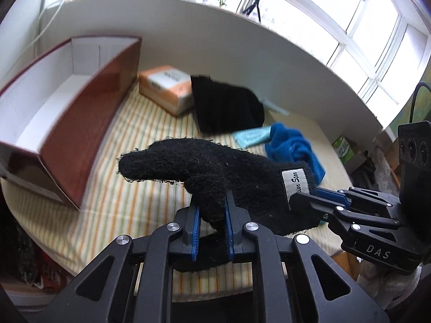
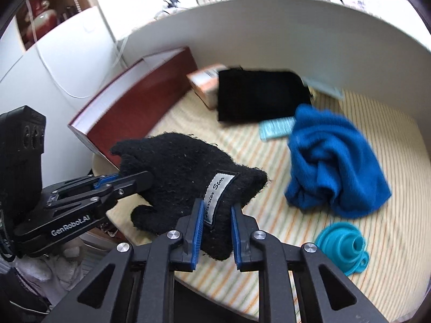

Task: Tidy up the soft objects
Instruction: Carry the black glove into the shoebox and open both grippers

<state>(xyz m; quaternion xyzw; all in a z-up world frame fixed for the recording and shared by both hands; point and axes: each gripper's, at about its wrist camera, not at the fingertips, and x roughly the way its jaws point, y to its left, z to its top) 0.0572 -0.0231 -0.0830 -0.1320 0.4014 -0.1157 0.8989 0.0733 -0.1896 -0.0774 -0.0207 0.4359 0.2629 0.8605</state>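
A black knit glove (image 1: 215, 167) with a white label hangs above the striped tablecloth, held from both ends. My left gripper (image 1: 211, 204) is shut on the glove's lower finger part, blue pads pressing both sides. My right gripper (image 1: 299, 199) comes in from the right and is shut on the cuff beside the label. In the right wrist view the same glove (image 2: 183, 167) has its cuff pinched by the right gripper (image 2: 215, 210), while the left gripper (image 2: 137, 179) clamps the finger end from the left.
An open red box (image 1: 80, 123) with white inside stands at the left. Behind lie an orange carton (image 1: 167, 86), a black cloth (image 1: 226, 105), a pale teal packet (image 1: 252, 136) and a crumpled blue towel (image 2: 334, 167). A teal funnel (image 2: 342, 245) sits near the table's front right.
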